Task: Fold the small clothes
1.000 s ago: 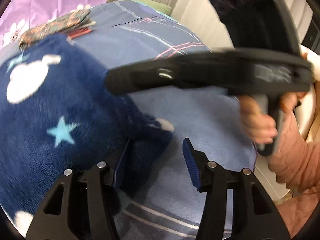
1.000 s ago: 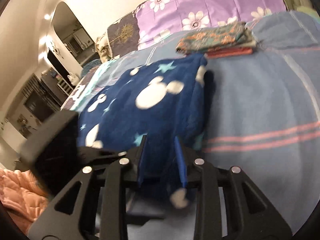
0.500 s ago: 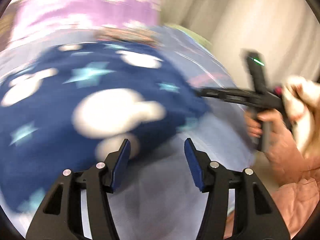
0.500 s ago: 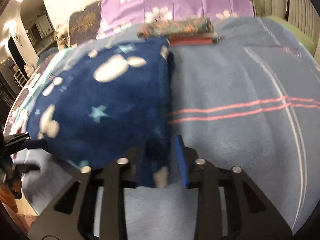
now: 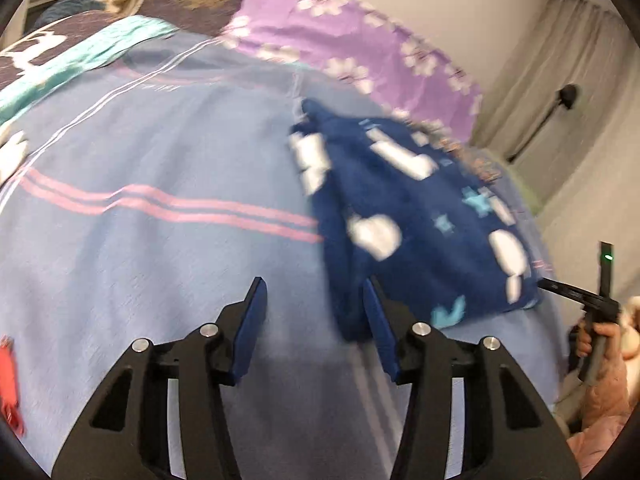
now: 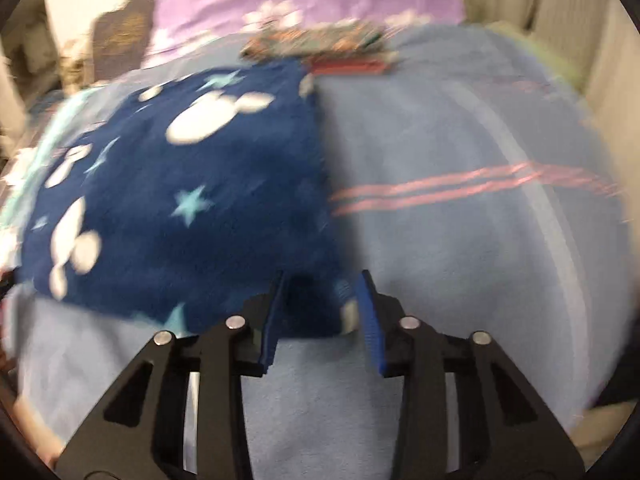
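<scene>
A folded navy fleece garment (image 5: 420, 216) with white shapes and pale blue stars lies on the blue bedspread (image 5: 140, 160). It also shows in the right wrist view (image 6: 192, 200). My left gripper (image 5: 316, 312) is open and empty over bare bedspread, with the garment's near left corner by its right finger. My right gripper (image 6: 322, 308) is open, with the garment's near right corner lying between its jaws, not pinched. The right gripper also shows at the far right of the left wrist view (image 5: 560, 288).
A stack of folded patterned clothes (image 6: 316, 40) on something red lies behind the garment. A purple flowered pillow (image 5: 352, 40) and a teal and brown blanket (image 5: 60, 64) lie at the head of the bed. A red object (image 5: 8, 384) sits at the left edge.
My right gripper has opened and let go of the garment's corner. My left gripper has swung left, away from the garment, and now faces bare bedspread.
</scene>
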Demonstrator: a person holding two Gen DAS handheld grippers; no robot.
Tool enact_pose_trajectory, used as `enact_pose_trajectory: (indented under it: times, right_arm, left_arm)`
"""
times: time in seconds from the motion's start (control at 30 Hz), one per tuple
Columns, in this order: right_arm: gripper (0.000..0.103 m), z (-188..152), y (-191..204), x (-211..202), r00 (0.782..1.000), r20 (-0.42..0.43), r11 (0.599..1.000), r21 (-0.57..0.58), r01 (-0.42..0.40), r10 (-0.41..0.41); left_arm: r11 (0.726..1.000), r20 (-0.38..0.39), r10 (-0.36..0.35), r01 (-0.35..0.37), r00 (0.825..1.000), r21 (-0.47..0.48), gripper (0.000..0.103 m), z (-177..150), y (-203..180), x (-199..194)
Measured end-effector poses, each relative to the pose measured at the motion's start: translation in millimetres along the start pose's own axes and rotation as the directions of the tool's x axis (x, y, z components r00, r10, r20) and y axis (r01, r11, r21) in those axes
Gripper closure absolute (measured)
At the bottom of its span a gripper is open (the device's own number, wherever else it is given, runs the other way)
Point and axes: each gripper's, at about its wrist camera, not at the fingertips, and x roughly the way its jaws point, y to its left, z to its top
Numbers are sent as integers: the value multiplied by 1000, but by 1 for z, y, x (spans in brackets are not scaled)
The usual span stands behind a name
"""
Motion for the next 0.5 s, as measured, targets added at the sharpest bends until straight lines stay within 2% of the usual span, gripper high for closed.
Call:
enact_pose_trajectory:
  times: [0.03, 0.1, 0.17, 0.23, 0.27, 0.3, 0.37, 0.4, 0.5]
  right_arm:
    - [65, 4, 4, -4, 1000, 13, 1000, 3, -12, 12]
    - [57, 18, 24, -17, 997, 50, 998, -7, -66, 66]
    - [54, 32, 57, -24, 992, 72, 992, -77, -103, 108]
    - [52, 39, 85, -26, 987, 77, 981, -147, -126, 139]
    - [50, 44, 106, -26, 984, 76, 970, -193, -146, 163]
    - [49, 52, 125, -25, 980, 74, 960, -229, -162, 183]
    - [47, 61, 170, -23, 969, 70, 926, -318, -205, 239]
    - [45, 62, 185, -26, 964, 69, 910, -351, -218, 258]
    - [44, 71, 244, -22, 948, 57, 846, -471, -252, 314]
  left_arm:
    - [999, 15, -45, 45, 999, 11, 52, 4, -2, 0]
    - [995, 12, -94, 93, 996, 41, 52, 9, -10, 8]
    - [992, -18, -108, 109, 994, 68, 52, 6, -25, 20]
    - [988, -57, -142, 145, 988, 60, 54, 5, -23, 34]
    - [986, -60, -156, 160, 986, 53, 58, 5, -22, 36]
    - [984, -52, -170, 173, 984, 49, 68, 5, -21, 34]
    - [978, -34, -204, 206, 978, 44, 92, 5, -16, 26]
    - [973, -29, -229, 230, 973, 38, 94, 4, -15, 23]
    - [972, -14, -223, 223, 975, 76, 99, -2, -21, 12]
